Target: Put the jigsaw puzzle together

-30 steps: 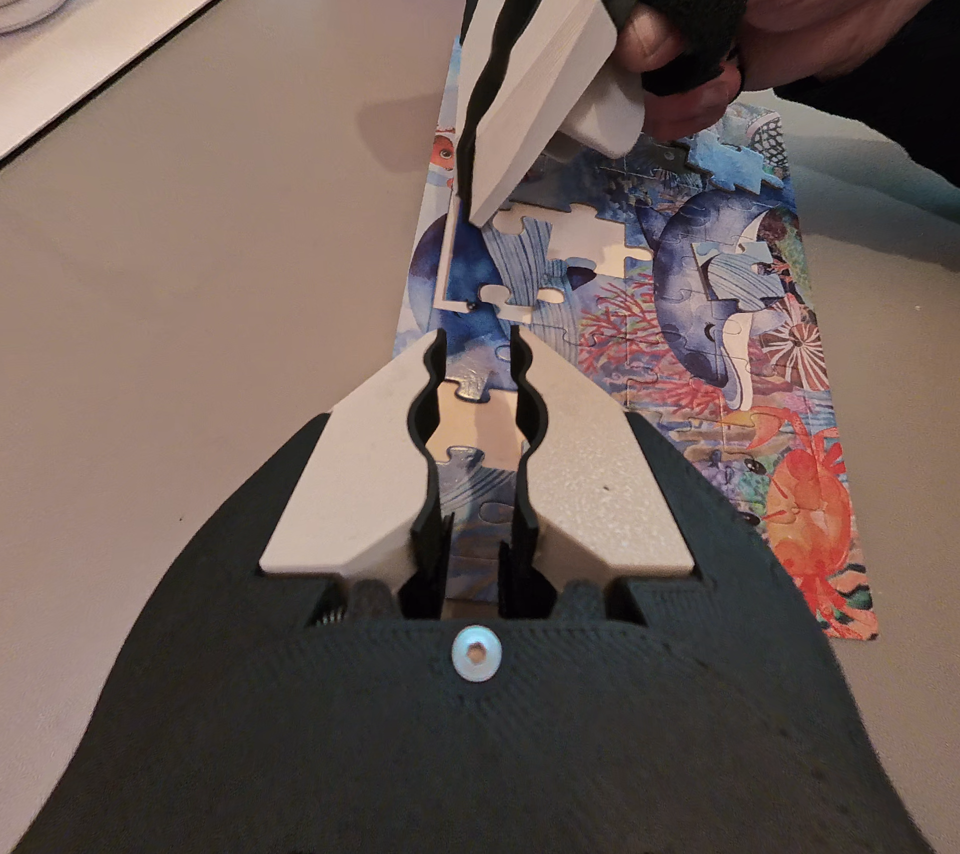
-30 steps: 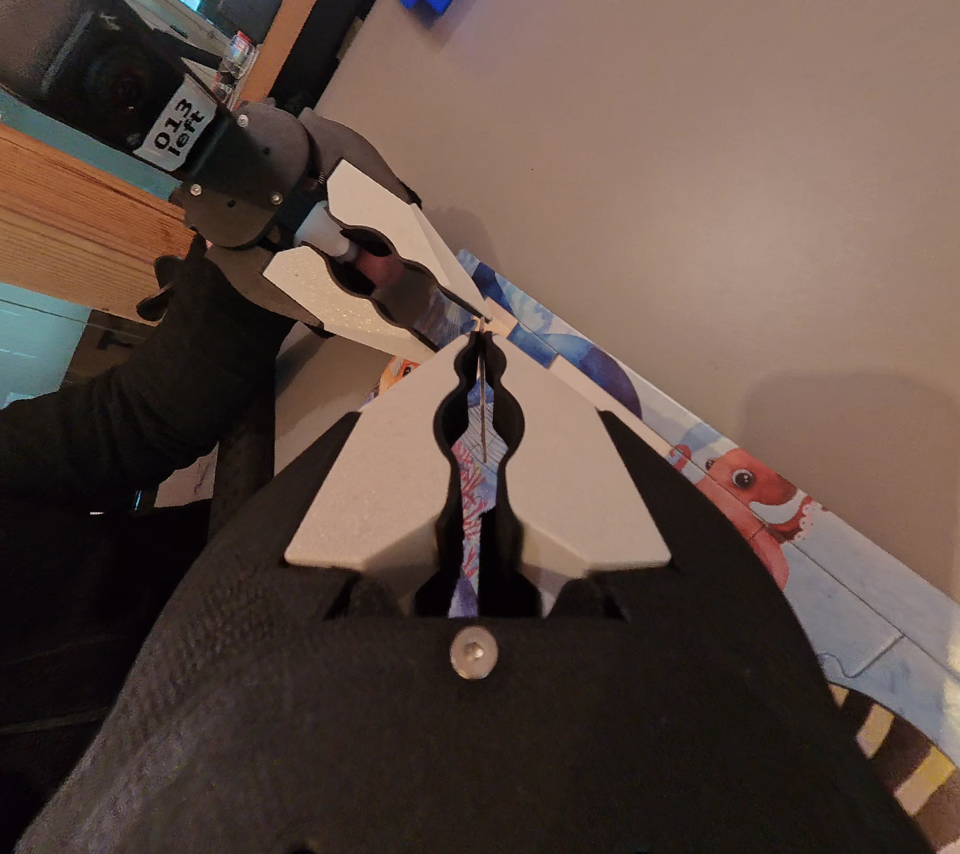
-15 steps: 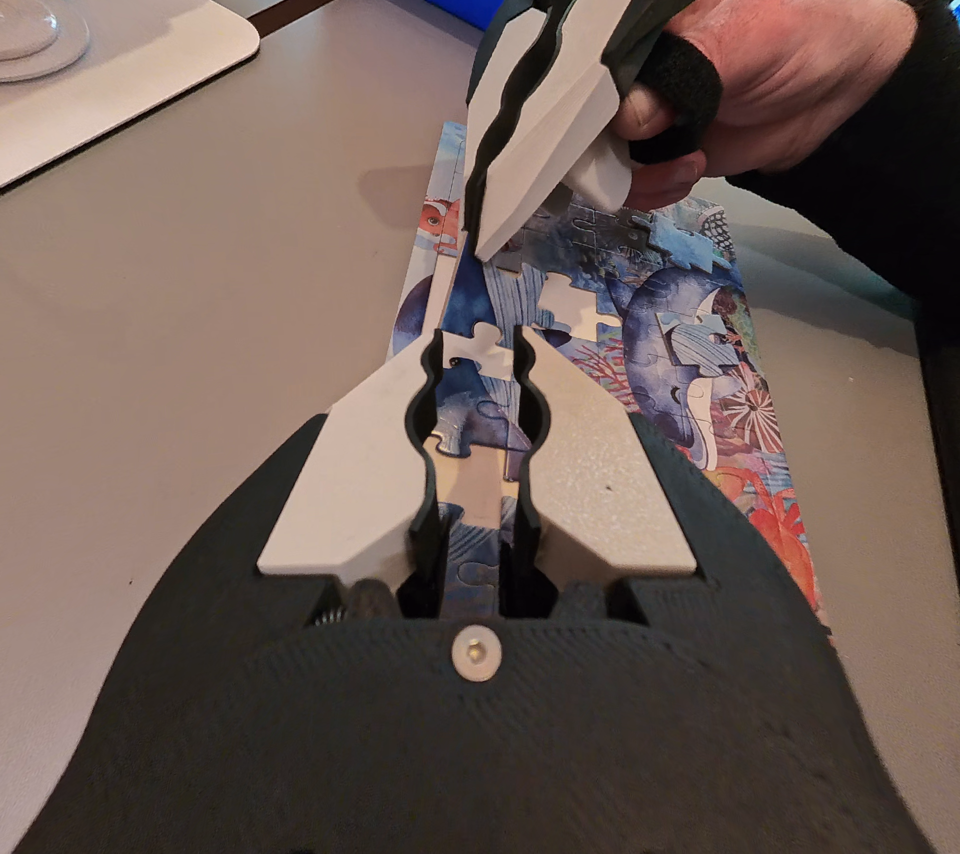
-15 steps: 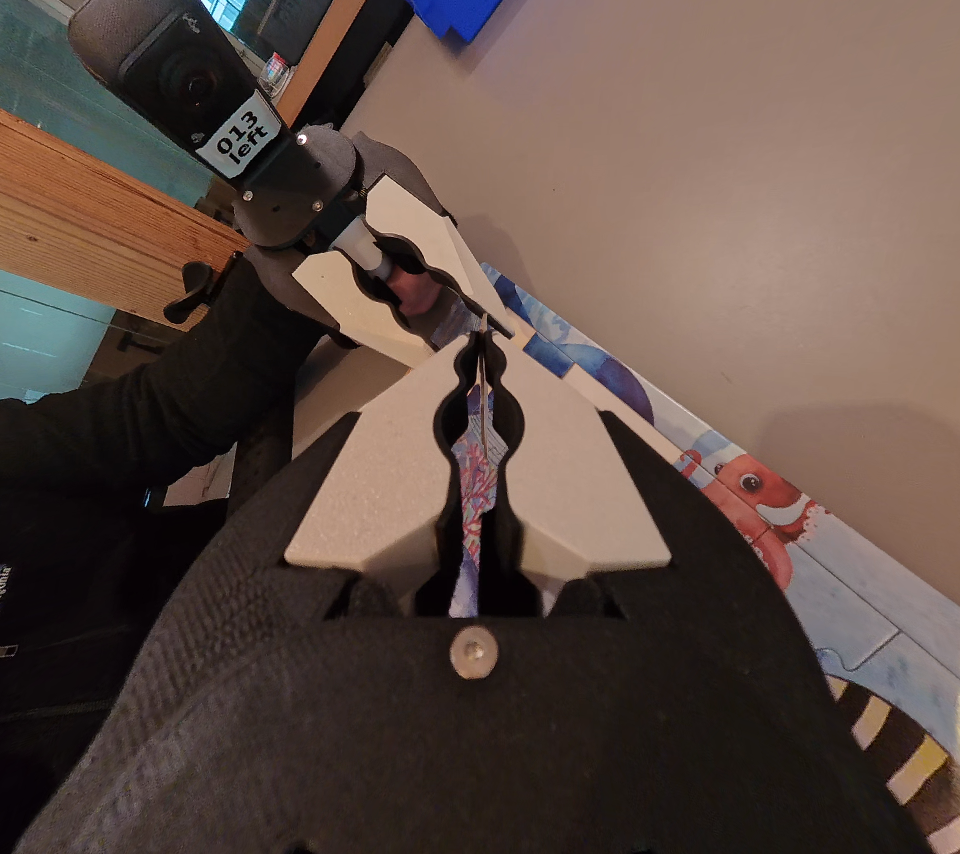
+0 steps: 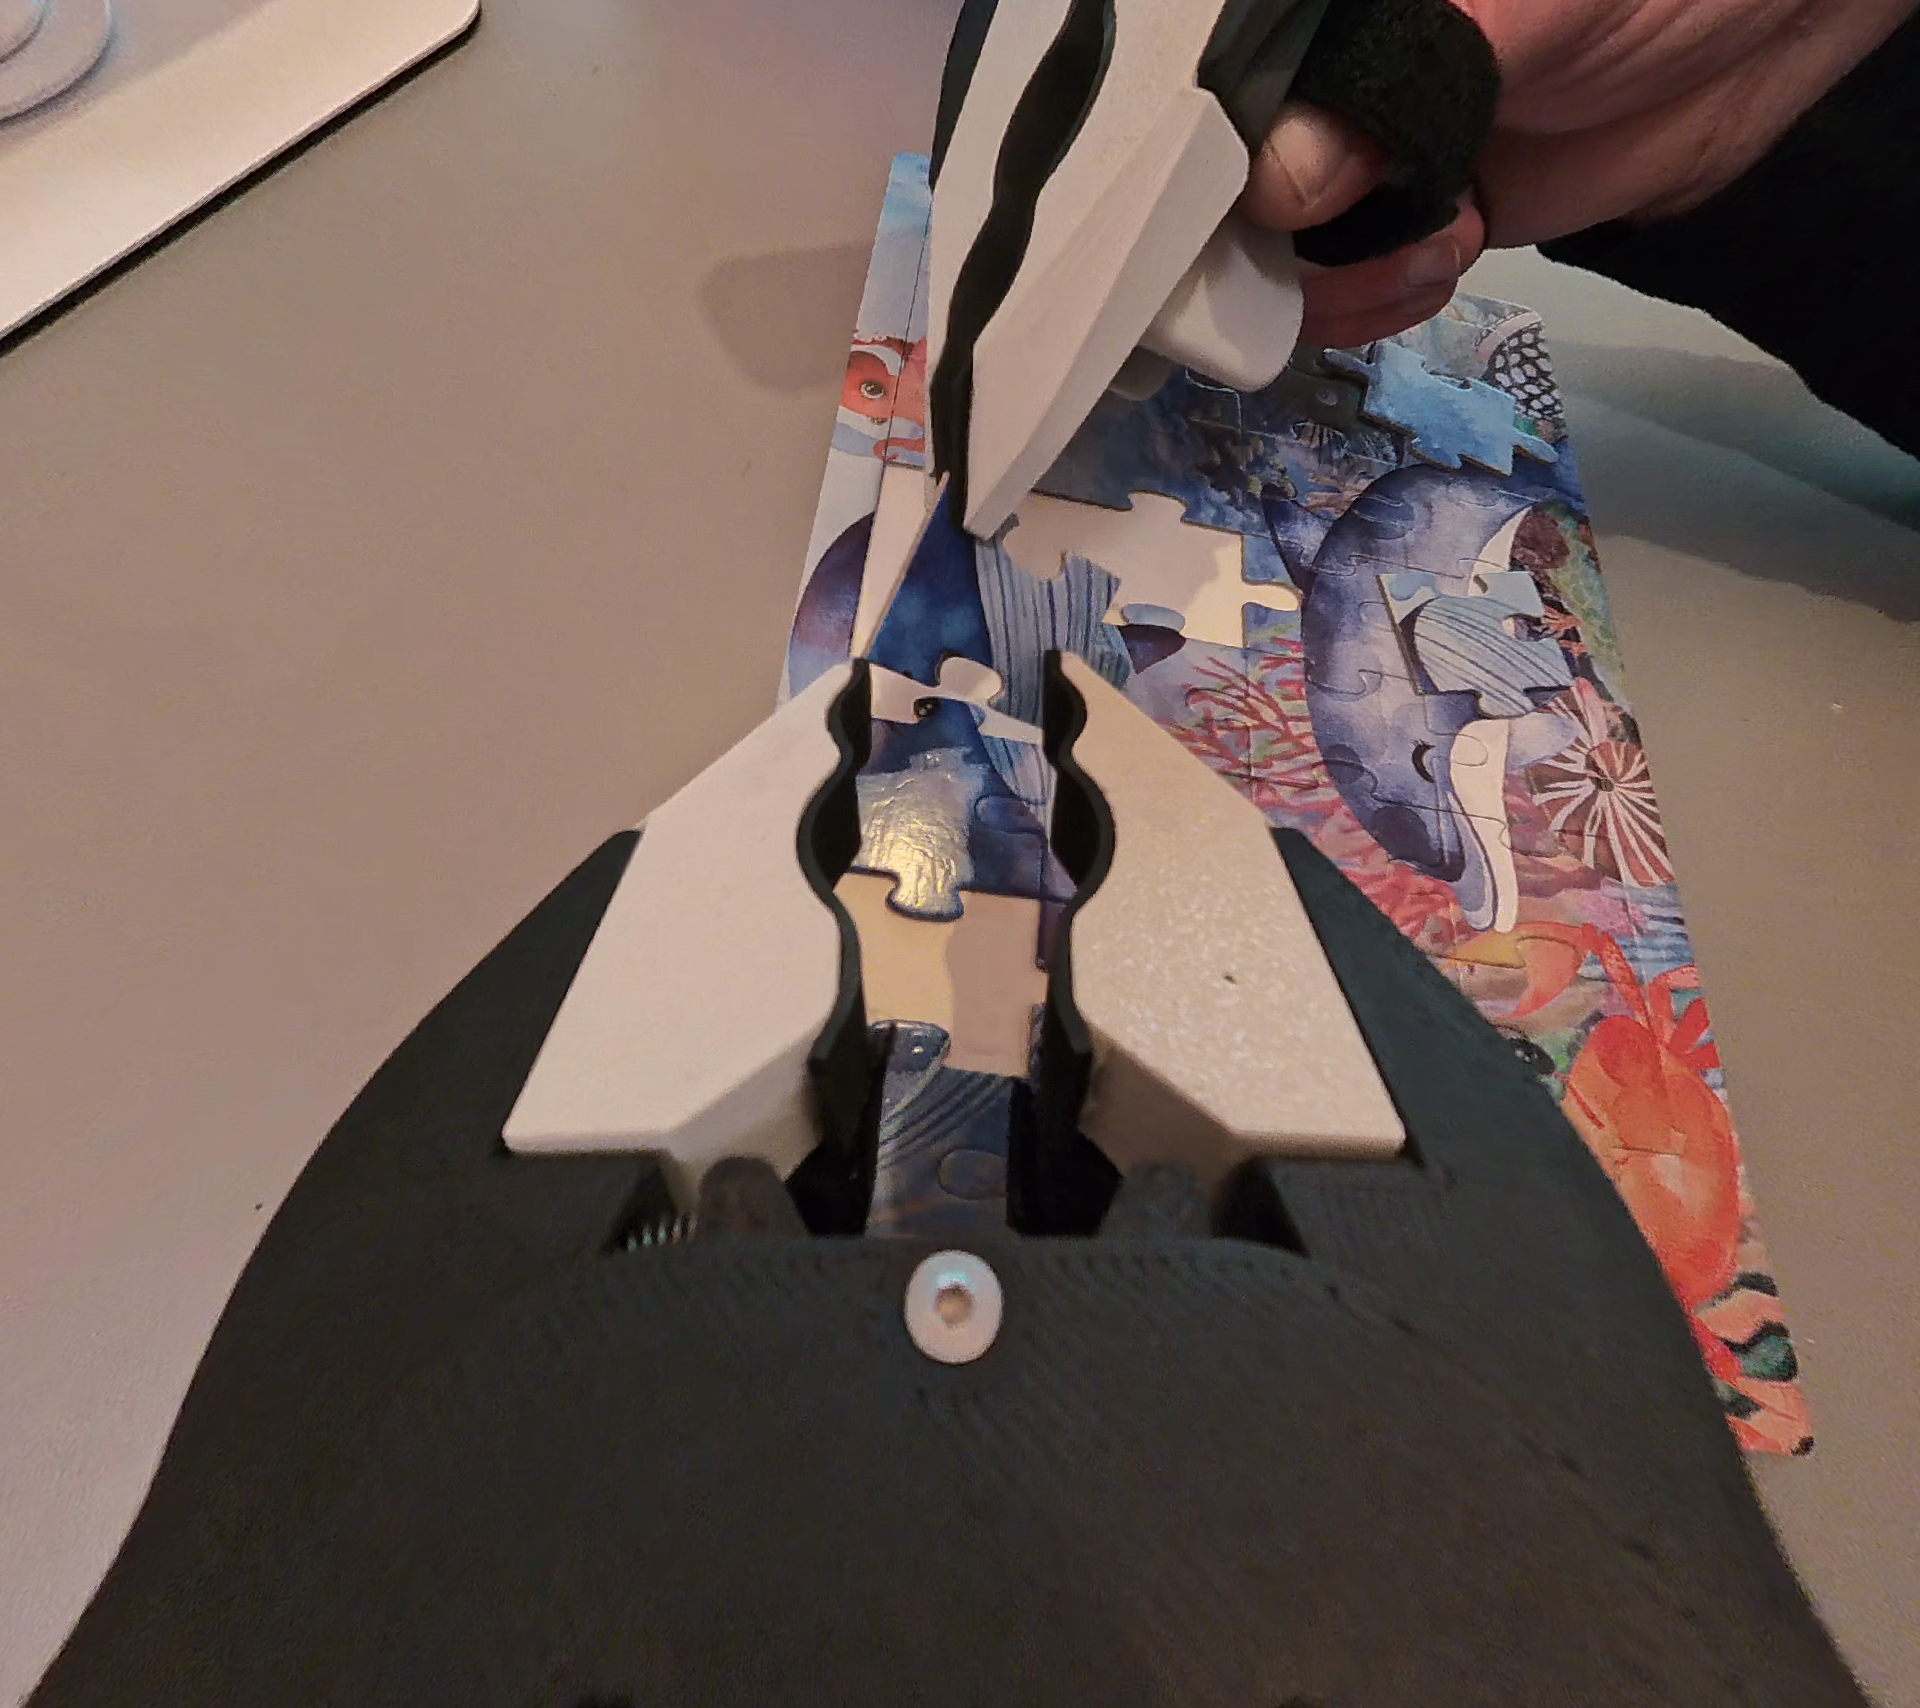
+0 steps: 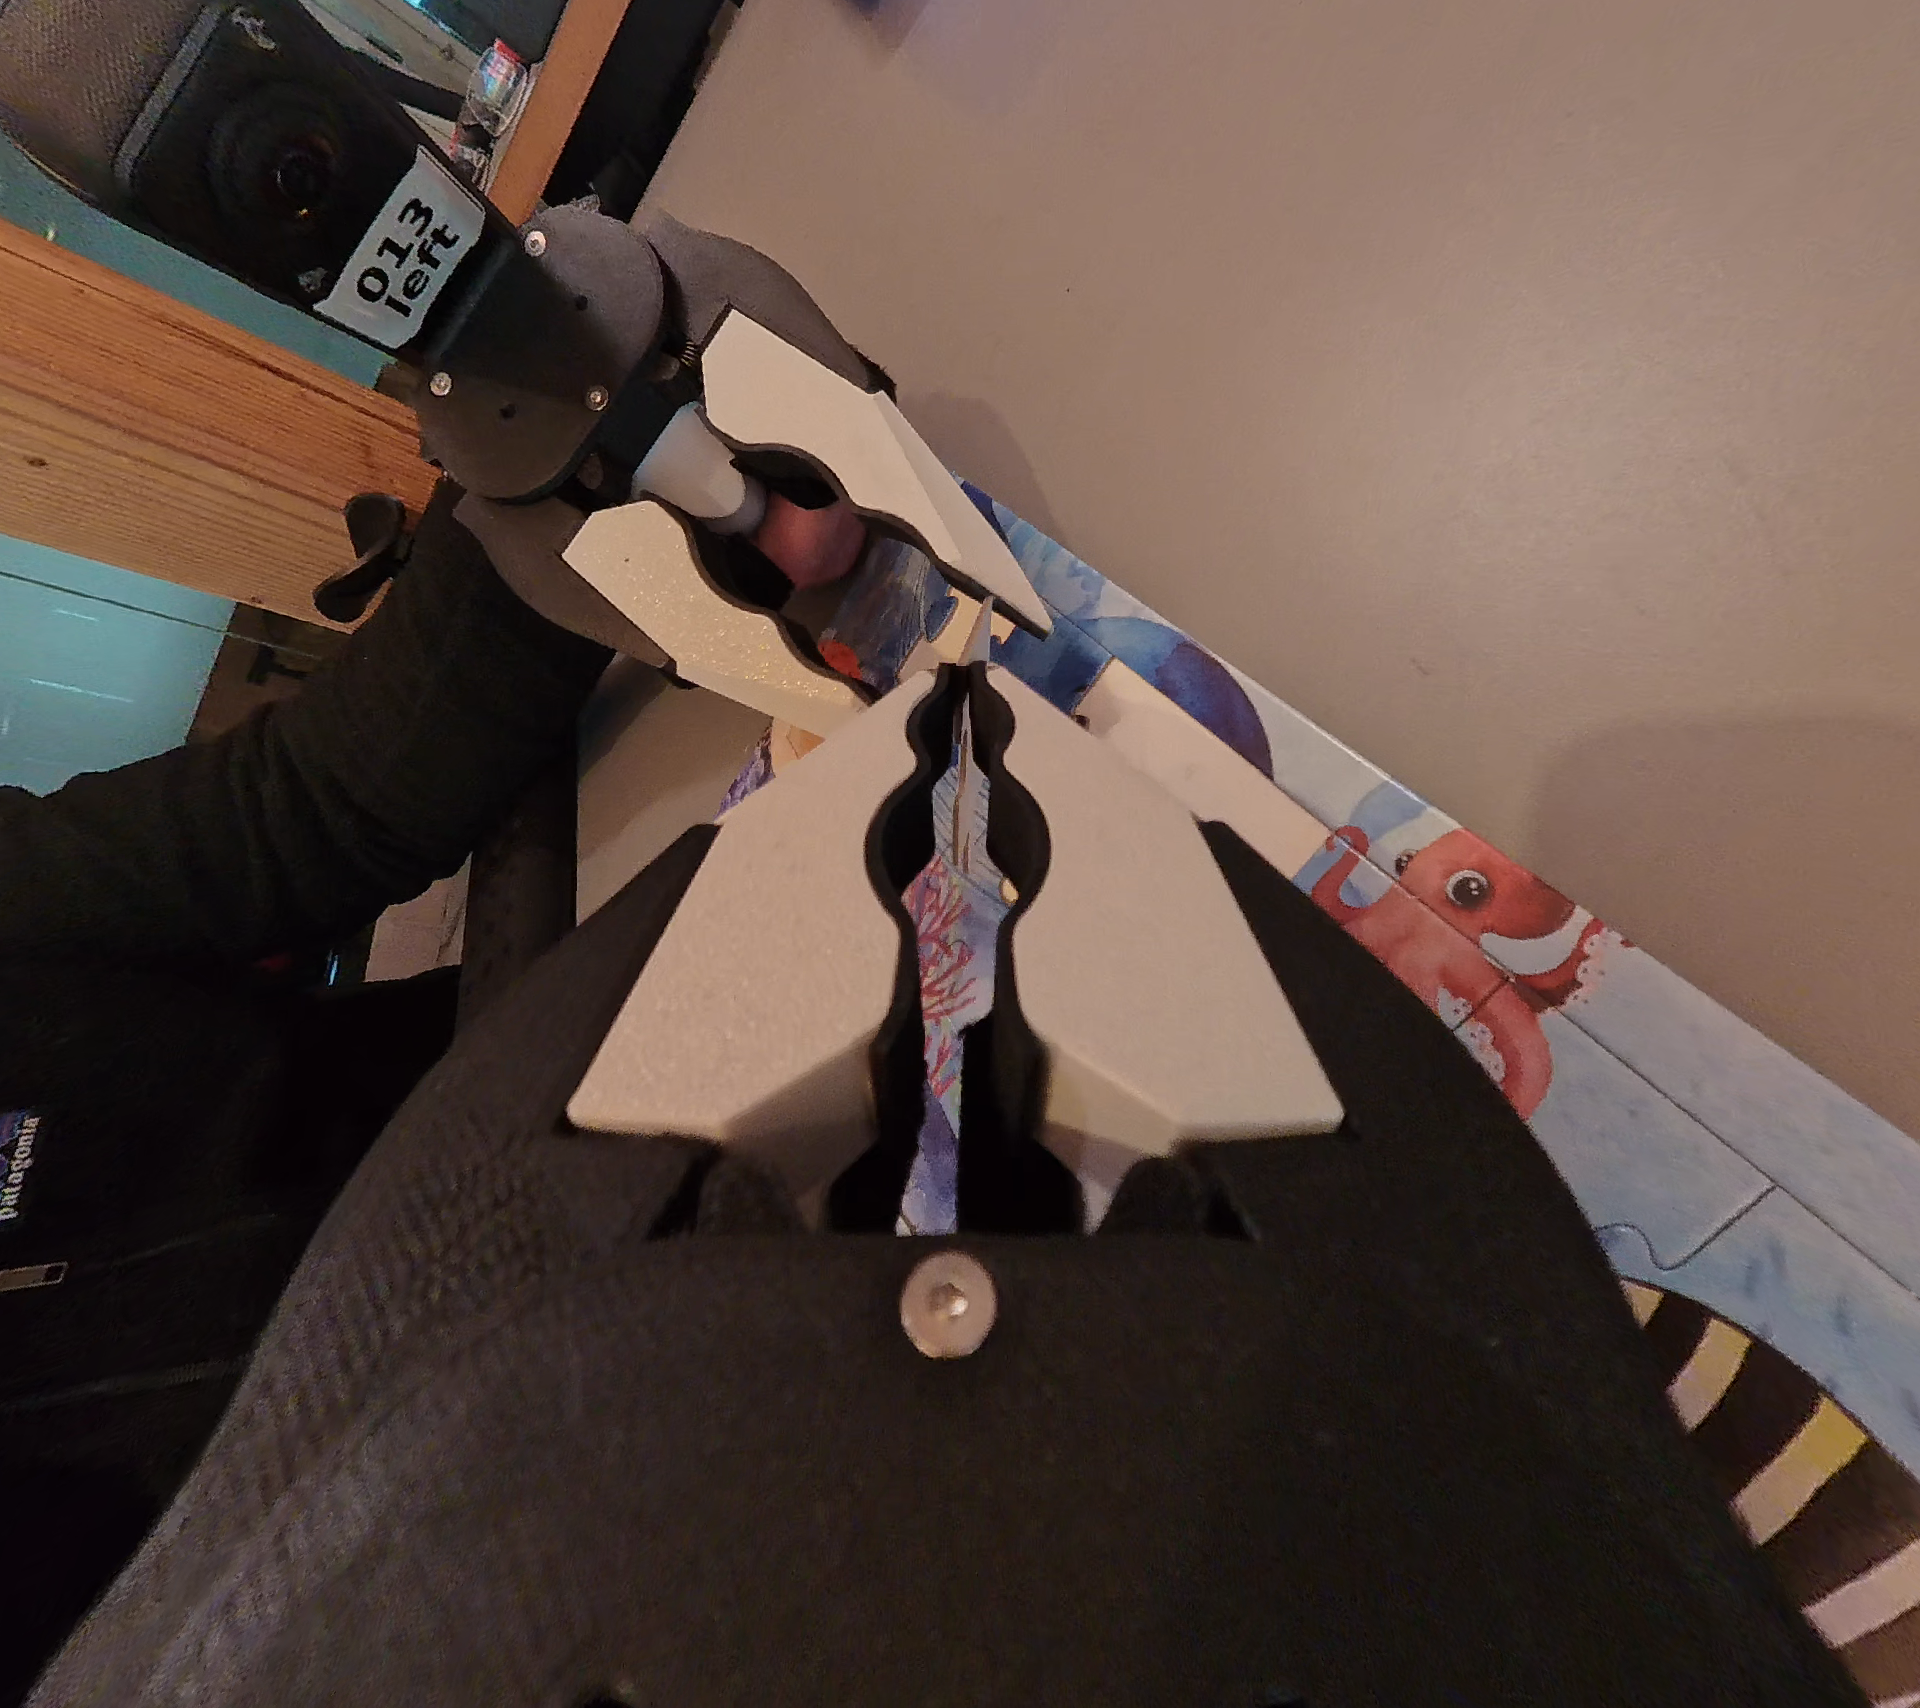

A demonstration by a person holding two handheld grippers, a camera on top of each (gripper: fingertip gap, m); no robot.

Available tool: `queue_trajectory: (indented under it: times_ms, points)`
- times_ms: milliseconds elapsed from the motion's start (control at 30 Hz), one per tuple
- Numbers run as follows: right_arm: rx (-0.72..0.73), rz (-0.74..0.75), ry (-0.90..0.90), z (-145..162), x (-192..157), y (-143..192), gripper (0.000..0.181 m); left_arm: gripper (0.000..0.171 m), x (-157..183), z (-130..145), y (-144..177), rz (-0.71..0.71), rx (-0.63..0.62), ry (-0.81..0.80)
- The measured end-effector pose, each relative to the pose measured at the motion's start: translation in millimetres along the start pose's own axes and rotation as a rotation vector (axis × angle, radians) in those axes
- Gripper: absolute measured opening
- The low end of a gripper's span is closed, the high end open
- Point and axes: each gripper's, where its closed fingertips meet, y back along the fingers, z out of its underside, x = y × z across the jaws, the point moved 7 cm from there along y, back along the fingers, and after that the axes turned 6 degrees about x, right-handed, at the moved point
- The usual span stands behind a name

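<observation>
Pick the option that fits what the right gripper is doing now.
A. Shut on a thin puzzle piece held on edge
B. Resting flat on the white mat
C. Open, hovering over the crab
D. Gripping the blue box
A: the right gripper is shut on a thin piece seen edge-on between its fingers, above the puzzle, near the open left gripper.

A white label (image 6: 400,261) with two lines of black printed characters sits just under the lens of the black camera (image 6: 208,120) mounted on the left gripper (image 6: 951,661). A small woven brand tag (image 6: 19,1165) with pale lettering is on the person's black jacket (image 6: 208,1087). Nothing else is legible.
</observation>
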Motion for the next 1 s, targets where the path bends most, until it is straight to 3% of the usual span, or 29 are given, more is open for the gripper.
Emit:
queue_trajectory:
  times_ms: [300,500,1000]
  points:
    - [-0.025,-0.006,0.001,3,1,-2,0.0,0.03,-6,-2,14,-0.06,-0.026,-0.057]
    - [-0.024,-0.012,-0.01,3,5,1,0.0,0.03,-5,11,4,-0.08,-0.136,-0.119]
    - [-0.048,0.001,-0.028,8,12,-1,0.0,0.033,3,14,-3,-0.05,-0.175,-0.174]
